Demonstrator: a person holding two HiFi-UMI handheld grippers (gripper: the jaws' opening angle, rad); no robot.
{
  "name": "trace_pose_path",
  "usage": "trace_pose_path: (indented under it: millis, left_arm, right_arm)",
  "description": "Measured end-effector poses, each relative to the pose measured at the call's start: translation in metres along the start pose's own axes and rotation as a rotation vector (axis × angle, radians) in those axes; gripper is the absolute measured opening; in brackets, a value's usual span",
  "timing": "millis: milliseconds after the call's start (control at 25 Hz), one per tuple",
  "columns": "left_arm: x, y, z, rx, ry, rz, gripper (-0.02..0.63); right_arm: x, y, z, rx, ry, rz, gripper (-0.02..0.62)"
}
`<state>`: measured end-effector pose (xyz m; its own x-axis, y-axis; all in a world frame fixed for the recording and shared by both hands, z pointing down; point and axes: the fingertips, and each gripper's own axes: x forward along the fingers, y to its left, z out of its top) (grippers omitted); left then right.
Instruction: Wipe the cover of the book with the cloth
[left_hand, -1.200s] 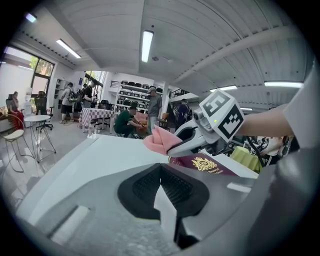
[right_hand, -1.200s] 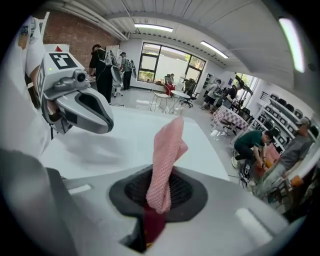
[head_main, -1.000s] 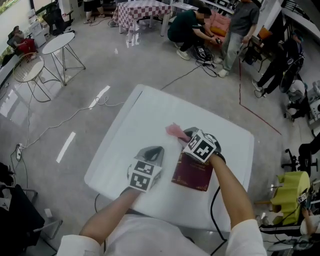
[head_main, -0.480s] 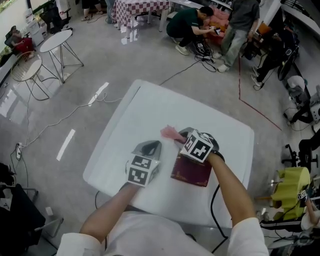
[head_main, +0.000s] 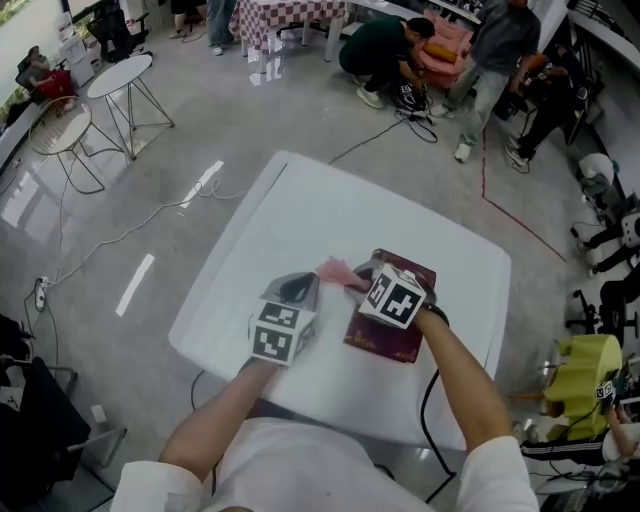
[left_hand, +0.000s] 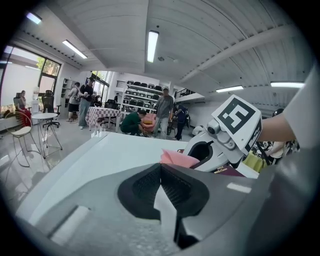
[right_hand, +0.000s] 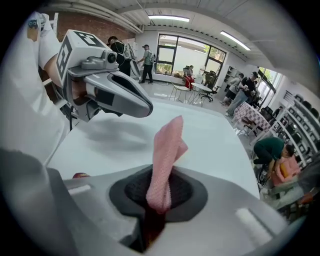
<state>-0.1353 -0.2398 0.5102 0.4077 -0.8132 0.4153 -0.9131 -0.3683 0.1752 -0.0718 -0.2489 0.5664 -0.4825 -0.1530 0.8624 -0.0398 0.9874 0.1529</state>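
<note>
A dark red book (head_main: 394, 342) lies flat on the white table (head_main: 300, 220), partly under my right gripper (head_main: 362, 281). That gripper is shut on a pink cloth (head_main: 338, 272), which sticks out past its tip toward the left; in the right gripper view the cloth (right_hand: 166, 155) stands up from between the closed jaws. My left gripper (head_main: 298, 288) hovers just left of the book, jaws shut with nothing between them (left_hand: 161, 172). In the left gripper view the pink cloth (left_hand: 178, 159) and a strip of the book (left_hand: 231, 171) show beyond its tip, under the right gripper (left_hand: 200, 152).
Past the table's far edge, people (head_main: 385, 55) stand and crouch near a checkered table (head_main: 285, 15). Round side tables (head_main: 120, 80) and floor cables (head_main: 120, 235) lie to the left. A green-yellow object (head_main: 580, 375) sits off the table's right side.
My right gripper slid toward me and slightly left with the cloth, uncovering the book's far end. The left gripper edged closer to the book.
</note>
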Motion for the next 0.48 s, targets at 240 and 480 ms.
trace_pose_path:
  millis: [240,480]
  left_arm:
    - [-0.011,0.001,-0.005,-0.015,-0.002,0.023,0.006]
    - [-0.021,-0.002,-0.004,-0.022,-0.018,0.04,0.006]
  right_arm:
    - [-0.004,0.023,0.006,0.01,-0.023,0.033,0.046]
    - [-0.009,0.052,0.009,-0.019,-0.034,0.078,0.046]
